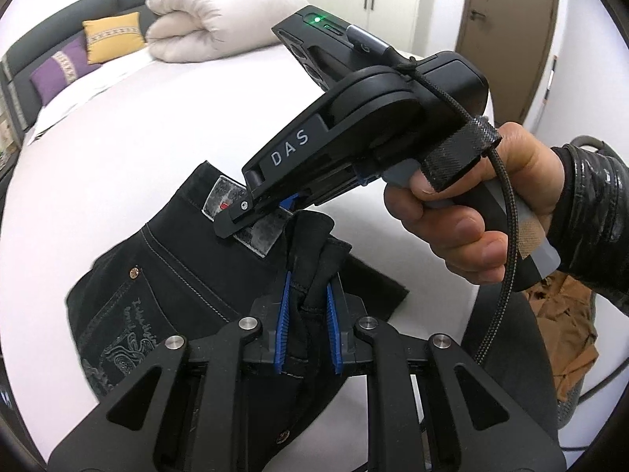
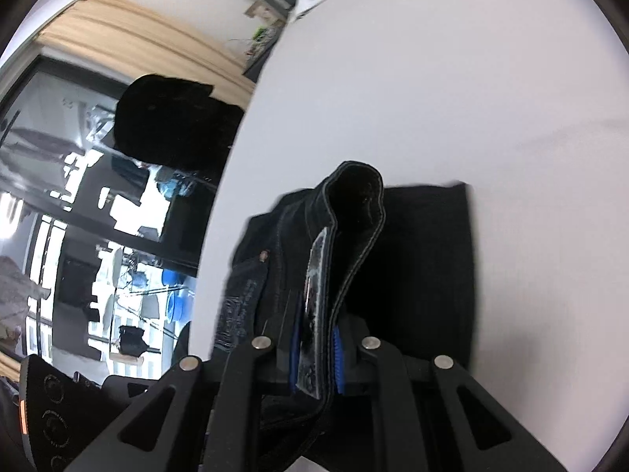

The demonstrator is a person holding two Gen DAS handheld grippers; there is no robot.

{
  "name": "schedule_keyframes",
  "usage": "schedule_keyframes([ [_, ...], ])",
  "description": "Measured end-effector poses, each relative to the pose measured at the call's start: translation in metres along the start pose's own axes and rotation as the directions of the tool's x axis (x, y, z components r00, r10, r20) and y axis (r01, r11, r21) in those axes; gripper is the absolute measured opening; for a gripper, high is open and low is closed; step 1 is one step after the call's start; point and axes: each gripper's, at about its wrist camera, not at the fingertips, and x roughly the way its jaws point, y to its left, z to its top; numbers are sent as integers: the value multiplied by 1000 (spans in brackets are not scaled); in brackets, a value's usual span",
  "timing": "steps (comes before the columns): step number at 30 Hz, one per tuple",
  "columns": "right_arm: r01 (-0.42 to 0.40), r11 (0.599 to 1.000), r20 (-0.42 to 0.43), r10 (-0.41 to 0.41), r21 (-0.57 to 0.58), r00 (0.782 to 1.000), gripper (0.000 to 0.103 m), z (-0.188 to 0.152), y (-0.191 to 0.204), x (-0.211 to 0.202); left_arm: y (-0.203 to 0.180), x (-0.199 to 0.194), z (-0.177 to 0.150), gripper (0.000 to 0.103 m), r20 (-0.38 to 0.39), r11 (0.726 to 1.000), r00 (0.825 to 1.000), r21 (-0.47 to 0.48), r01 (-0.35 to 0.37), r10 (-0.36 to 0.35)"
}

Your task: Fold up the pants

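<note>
Black jeans (image 1: 165,275) with an embroidered back pocket lie on a white bed (image 1: 157,118). My left gripper (image 1: 308,314) is shut on a bunched fold of the jeans' dark fabric, lifted off the bed. My right gripper (image 1: 255,216), held in a hand, is shut on the waistband at the grey leather patch (image 1: 228,200). In the right wrist view the right gripper (image 2: 318,354) pinches the waistband and patch (image 2: 314,314) between blue pads (image 2: 338,358); the jeans (image 2: 424,267) hang down onto the bed (image 2: 432,78).
A rolled white duvet (image 1: 220,19), a yellow cushion (image 1: 114,35) and a purple cushion (image 1: 55,74) lie at the bed's far end. Brown cloth (image 1: 566,338) lies right of the bed. A door (image 1: 507,31) stands behind. A window (image 2: 78,216) is left of the bed.
</note>
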Motion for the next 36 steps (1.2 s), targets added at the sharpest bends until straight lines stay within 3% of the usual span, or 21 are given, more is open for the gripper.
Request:
schedule_keyframes([
  [13, -36, 995, 14, 35, 88, 999, 15, -18, -49, 9, 4, 19, -3, 16, -72, 999, 997, 8, 41, -40],
  [18, -29, 997, 38, 26, 75, 999, 15, -24, -51, 7, 15, 11, -4, 17, -74, 994, 992, -34, 104, -106],
  [23, -21, 995, 49, 16, 101, 999, 14, -25, -53, 7, 38, -25, -16, 17, -34, 977, 982, -112, 183, -188],
  [28, -8, 996, 21, 7, 91, 1000, 14, -23, -53, 8, 66, -54, -30, 17, 21, 968, 985, -181, 172, -171],
  [32, -80, 986, 40, 74, 149, 996, 19, -28, -64, 3, 99, -60, -29, 17, 47, 950, 990, -276, 144, -136],
  [34, -36, 991, 67, 28, 133, 997, 32, -34, -56, -11, 110, -56, -33, 17, 56, 948, 993, -296, 120, -108],
  [36, 15, 992, 94, -27, 127, 995, 36, -42, -52, -28, 128, -53, -40, 17, 46, 937, 995, -336, 100, -90],
])
